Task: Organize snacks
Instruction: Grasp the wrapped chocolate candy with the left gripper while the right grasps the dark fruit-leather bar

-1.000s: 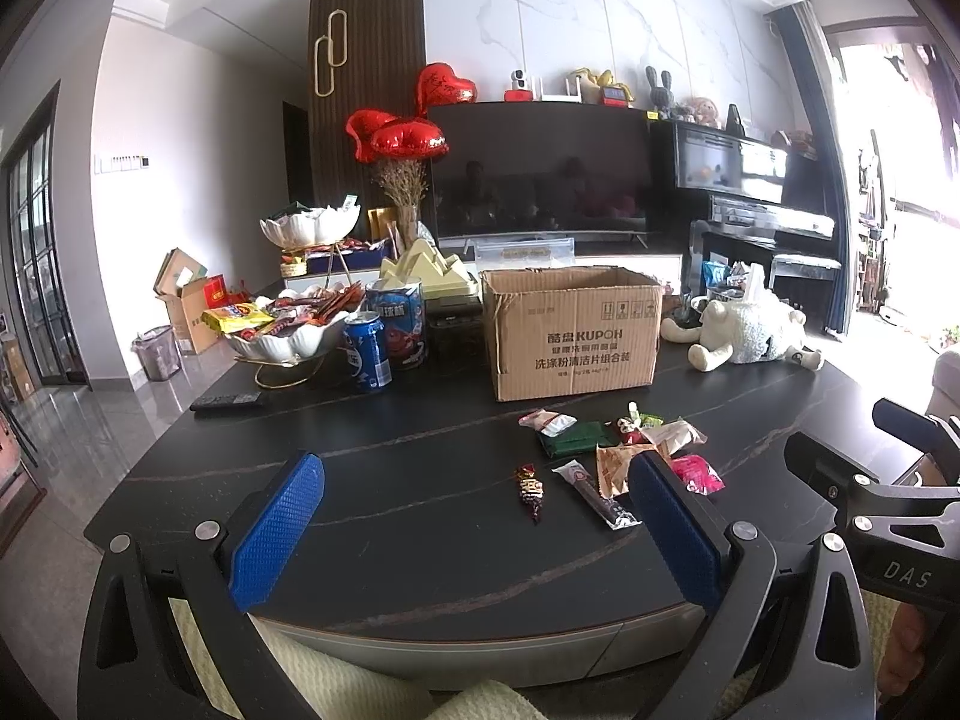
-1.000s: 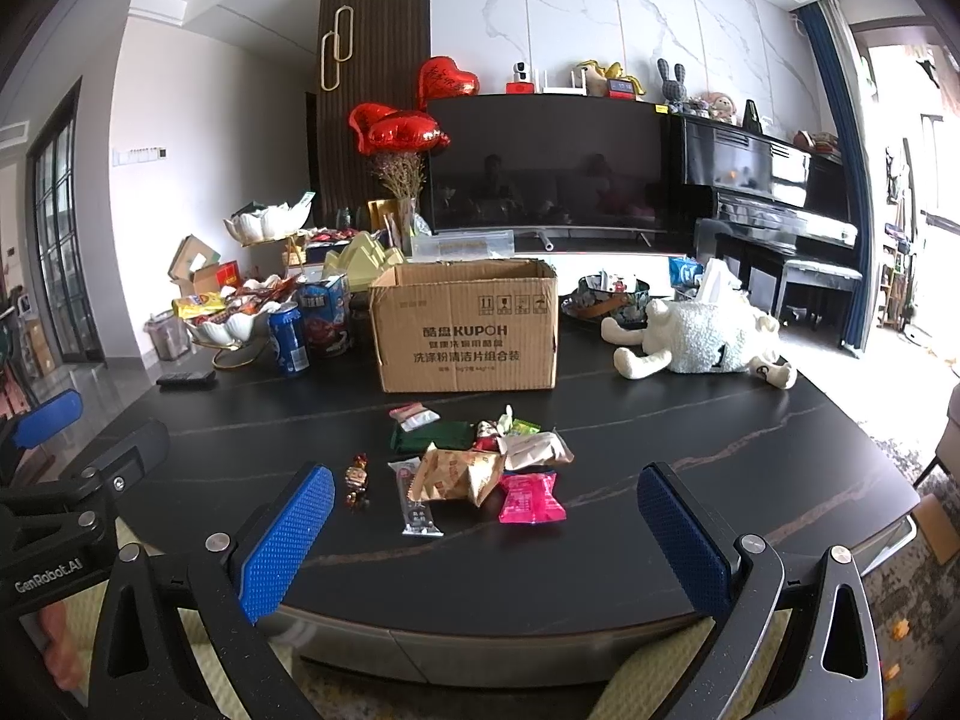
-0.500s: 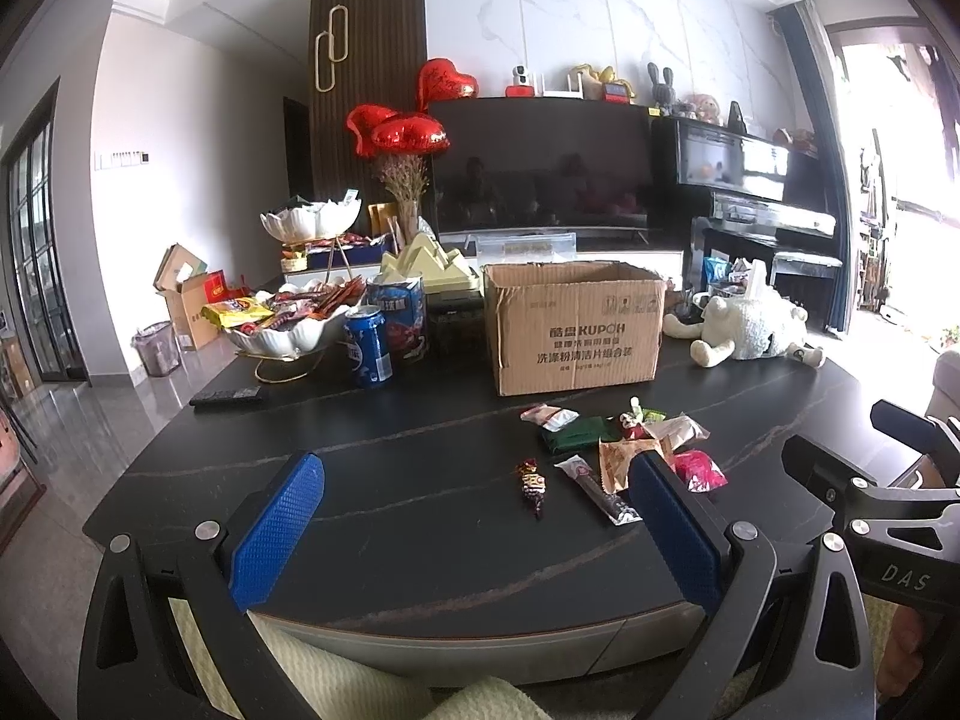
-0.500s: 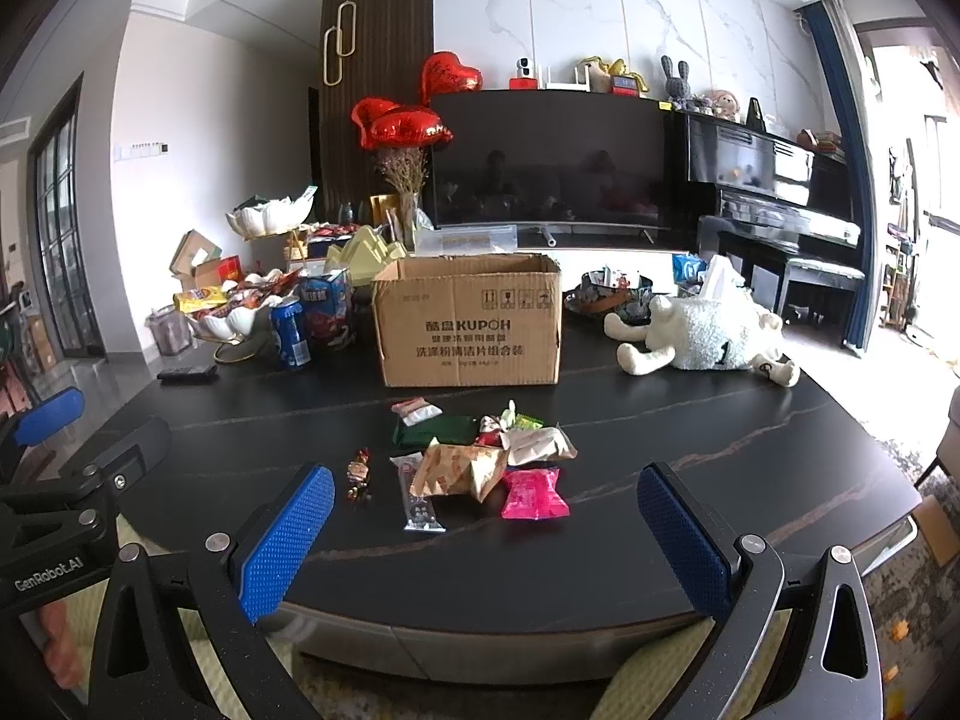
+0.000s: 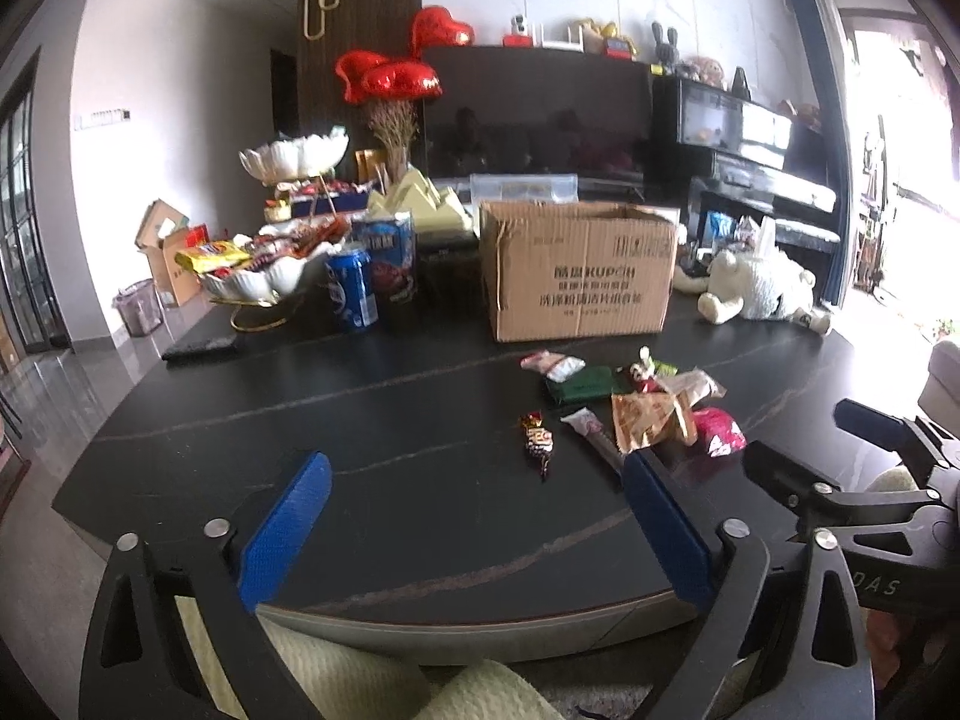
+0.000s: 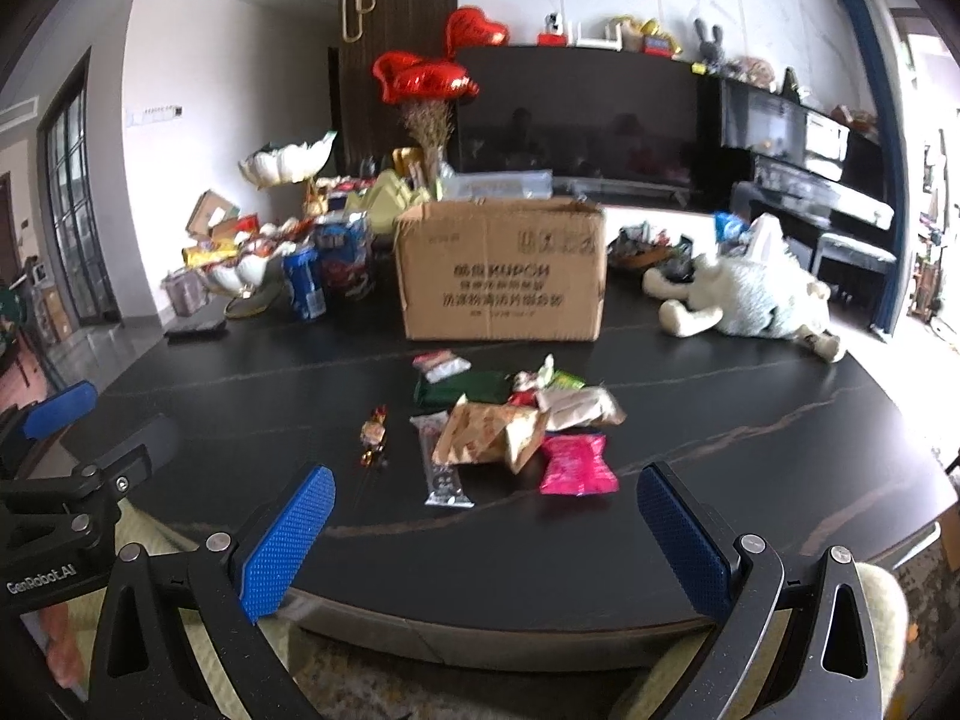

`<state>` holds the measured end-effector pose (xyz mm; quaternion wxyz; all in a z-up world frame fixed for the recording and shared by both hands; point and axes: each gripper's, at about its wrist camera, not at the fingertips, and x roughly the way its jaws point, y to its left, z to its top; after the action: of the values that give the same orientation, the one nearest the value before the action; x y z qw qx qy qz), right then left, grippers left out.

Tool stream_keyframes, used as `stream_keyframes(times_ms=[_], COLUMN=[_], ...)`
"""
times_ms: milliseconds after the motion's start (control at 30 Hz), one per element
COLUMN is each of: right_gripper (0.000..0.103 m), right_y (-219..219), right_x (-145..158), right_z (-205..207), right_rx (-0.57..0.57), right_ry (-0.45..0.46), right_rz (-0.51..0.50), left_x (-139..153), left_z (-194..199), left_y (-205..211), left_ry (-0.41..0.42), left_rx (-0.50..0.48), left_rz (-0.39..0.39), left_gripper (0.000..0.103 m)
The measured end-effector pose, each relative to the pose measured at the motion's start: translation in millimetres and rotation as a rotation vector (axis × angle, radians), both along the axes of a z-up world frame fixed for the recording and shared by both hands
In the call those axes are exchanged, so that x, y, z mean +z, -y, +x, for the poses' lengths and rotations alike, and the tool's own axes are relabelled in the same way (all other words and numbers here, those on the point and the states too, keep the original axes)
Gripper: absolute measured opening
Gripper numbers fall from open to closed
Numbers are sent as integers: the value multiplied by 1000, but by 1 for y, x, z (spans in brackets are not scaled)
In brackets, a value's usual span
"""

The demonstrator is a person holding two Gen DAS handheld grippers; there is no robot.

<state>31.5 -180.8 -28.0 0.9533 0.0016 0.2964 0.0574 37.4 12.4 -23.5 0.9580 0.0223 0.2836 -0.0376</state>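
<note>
1. On the left, a white bowl (image 5: 264, 282) is full of snacks; a blue can (image 5: 353, 288) stands just beside it.
2. The cardboard box (image 5: 579, 270) stands open at the top; its inside is hidden.
3. Loose snack packets (image 6: 510, 426) lie on the dark table (image 5: 360, 420) before the box.
4. The left gripper (image 5: 477, 531), jaws just narrowed slightly, and the right gripper (image 6: 486, 540) are both wide apart, holding nothing.
5. A plush toy (image 6: 756, 300) lies on the right.
</note>
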Motion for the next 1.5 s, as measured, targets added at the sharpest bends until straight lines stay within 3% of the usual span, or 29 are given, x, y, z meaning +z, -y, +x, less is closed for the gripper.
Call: stream_keyframes(times_ms=[367, 567, 733, 800, 1033, 1233, 1500], right_gripper=[72, 59, 53, 51, 40, 33, 33], right_y=[-18, -28, -27, -26, -20, -17, -25], right_x=[-49, -66, -75, -77, -87, -94, -95], right_z=[67, 95, 106, 111, 124, 133, 135], right_rx=[116, 151, 170, 166, 166, 157, 177], right_ry=[-206, -273, -292, -297, -317, -337, -327], right_rz=[62, 91, 126, 127, 143, 158, 126], left_x=[-32, -48, -65, -70, -82, -94, -109], left_z=[52, 82, 101, 107, 128, 146, 159], left_y=[-1, 2, 12, 16, 26, 34, 34], left_ry=[-103, -167, -230, -258, -297, -331, -365], left_rx=[-103, -159, -211, -232, -284, -295, -273], left_rz=[-26, -58, -73, -87, -106, -96, -87], left_gripper=[72, 60, 54, 46, 37, 29, 22])
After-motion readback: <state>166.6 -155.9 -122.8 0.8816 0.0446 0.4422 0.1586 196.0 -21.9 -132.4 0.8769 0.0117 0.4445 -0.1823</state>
